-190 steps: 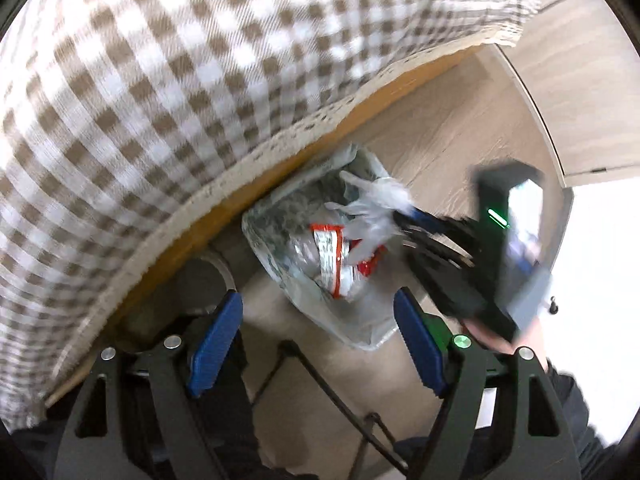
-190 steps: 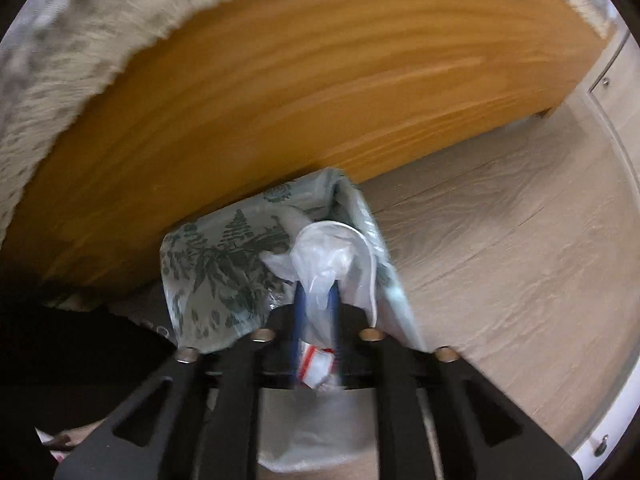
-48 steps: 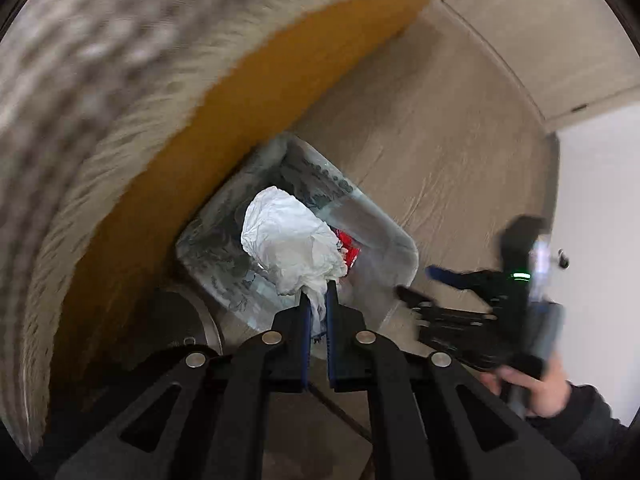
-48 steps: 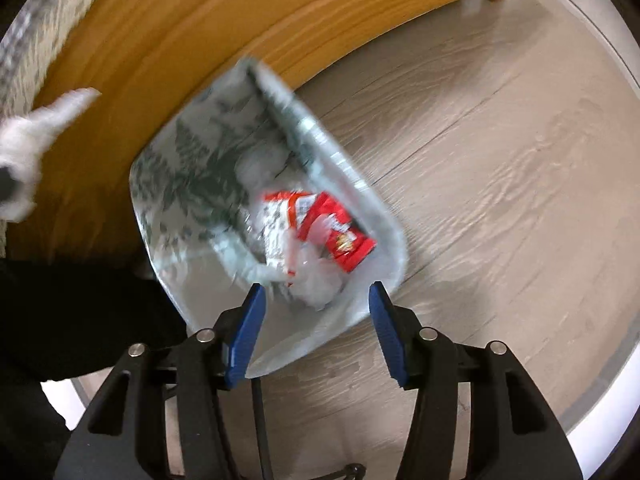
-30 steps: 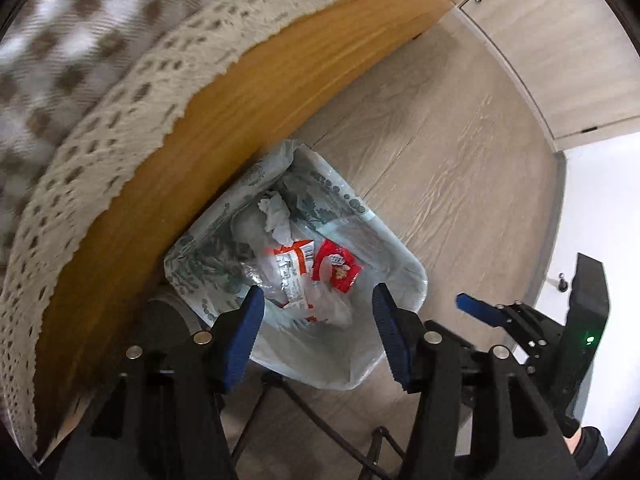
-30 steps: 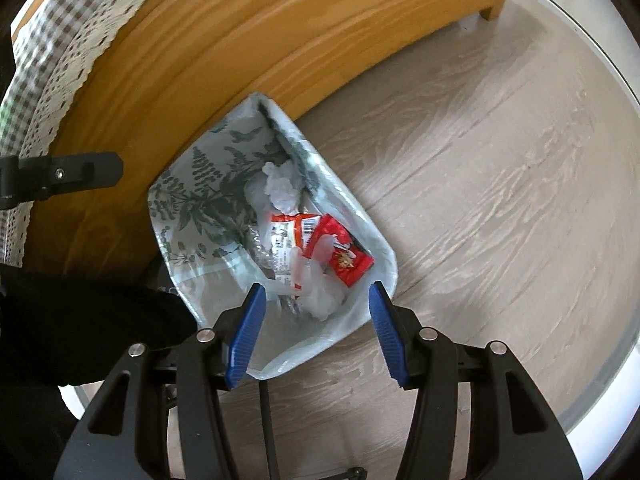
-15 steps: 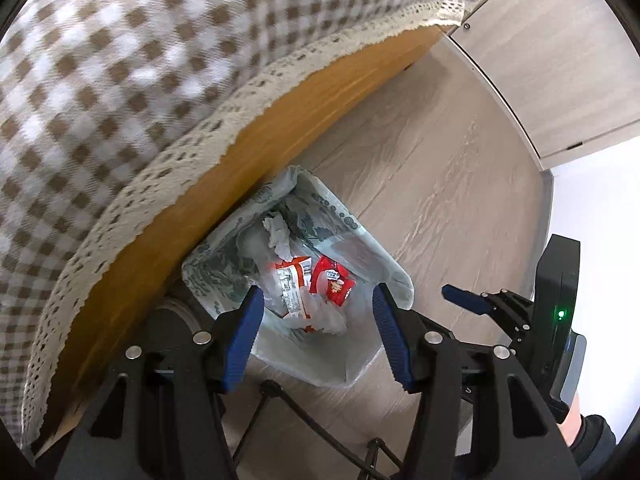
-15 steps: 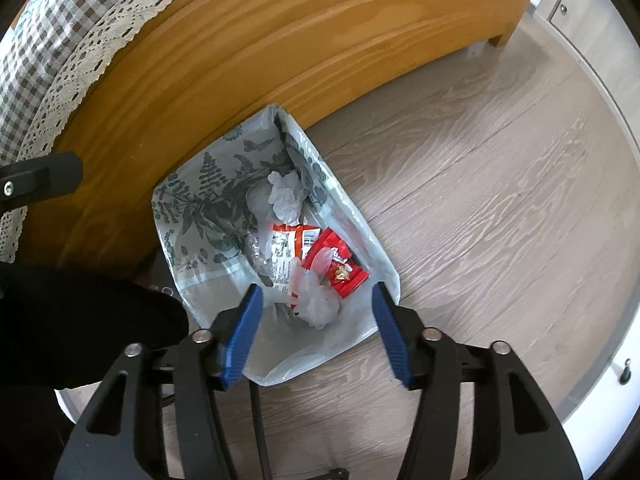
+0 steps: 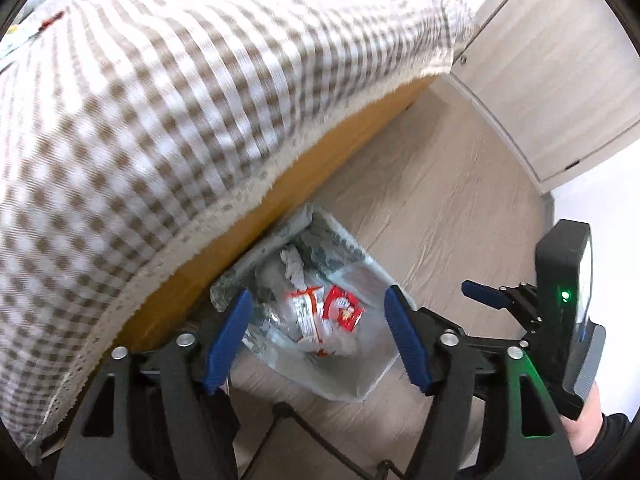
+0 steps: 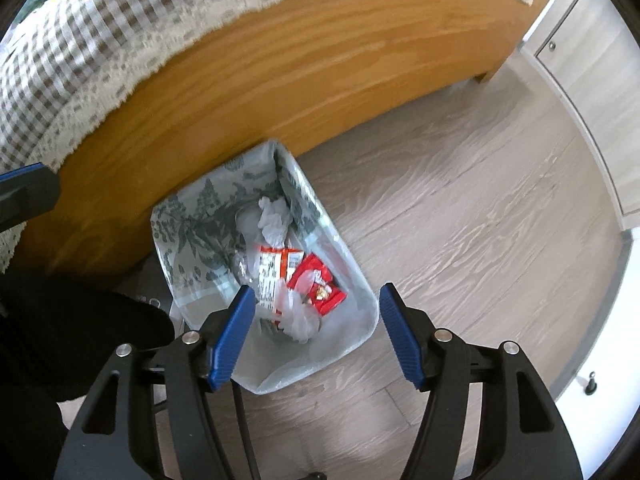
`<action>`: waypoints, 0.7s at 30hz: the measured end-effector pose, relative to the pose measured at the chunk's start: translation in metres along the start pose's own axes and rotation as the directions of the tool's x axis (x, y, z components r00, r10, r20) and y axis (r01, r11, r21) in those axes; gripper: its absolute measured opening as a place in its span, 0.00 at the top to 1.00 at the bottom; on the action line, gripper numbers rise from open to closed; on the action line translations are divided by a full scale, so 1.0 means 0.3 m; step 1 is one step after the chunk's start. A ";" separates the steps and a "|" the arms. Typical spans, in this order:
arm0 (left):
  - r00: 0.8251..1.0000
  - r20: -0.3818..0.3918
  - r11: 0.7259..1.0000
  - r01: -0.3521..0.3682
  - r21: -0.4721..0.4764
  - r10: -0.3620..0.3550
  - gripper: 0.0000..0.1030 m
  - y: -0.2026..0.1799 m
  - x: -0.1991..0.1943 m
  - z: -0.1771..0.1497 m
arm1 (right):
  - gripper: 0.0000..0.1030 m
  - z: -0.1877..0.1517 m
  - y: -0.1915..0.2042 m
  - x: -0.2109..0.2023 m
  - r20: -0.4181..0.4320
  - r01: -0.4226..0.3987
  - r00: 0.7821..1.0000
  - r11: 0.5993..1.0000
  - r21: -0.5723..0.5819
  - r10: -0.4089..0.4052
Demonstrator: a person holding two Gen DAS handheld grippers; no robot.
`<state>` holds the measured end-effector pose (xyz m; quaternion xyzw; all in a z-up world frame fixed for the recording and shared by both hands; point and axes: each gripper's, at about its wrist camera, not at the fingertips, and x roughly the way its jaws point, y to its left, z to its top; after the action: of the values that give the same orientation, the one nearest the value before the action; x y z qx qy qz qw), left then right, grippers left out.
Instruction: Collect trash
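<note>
Left wrist view, bed (image 9: pixel 168 92): checked cover fills far more of the view than a second ago.
Bin (image 10: pixel 360 272): on the floor against the bed's wooden side, smaller than before.
Trash: red wrapper (image 10: pixel 316 284) and crumpled tissue (image 10: pixel 274 220) inside the bin.
Left gripper (image 9: pixel 318 336): jaws empty, opening.
Right gripper (image 10: pixel 316 332): jaws empty, opening.
</note>
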<state>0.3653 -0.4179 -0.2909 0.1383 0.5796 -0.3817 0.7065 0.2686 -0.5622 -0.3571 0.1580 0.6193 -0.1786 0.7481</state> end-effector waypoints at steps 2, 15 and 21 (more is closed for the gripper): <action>0.999 0.049 1.000 0.013 -0.007 -0.013 0.35 0.021 -0.064 0.007 | 0.39 0.028 0.019 -0.035 0.025 0.007 1.000 1.000 -0.008 -0.006; 0.931 0.356 0.992 -0.042 -0.116 0.081 0.24 0.356 -0.508 0.035 | 0.39 0.226 0.248 -0.256 0.241 -0.038 0.968 0.991 -0.130 0.068; 0.826 0.530 0.973 -0.090 -0.213 0.193 0.11 0.636 -0.762 0.062 | 0.33 0.287 0.381 -0.425 0.371 -0.043 0.920 0.973 -0.226 0.127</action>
<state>0.5038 -0.2153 -0.1214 0.0024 0.3737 -0.2980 0.8784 0.3747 -0.4912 -0.2144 0.0658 0.4694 -0.1059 0.8741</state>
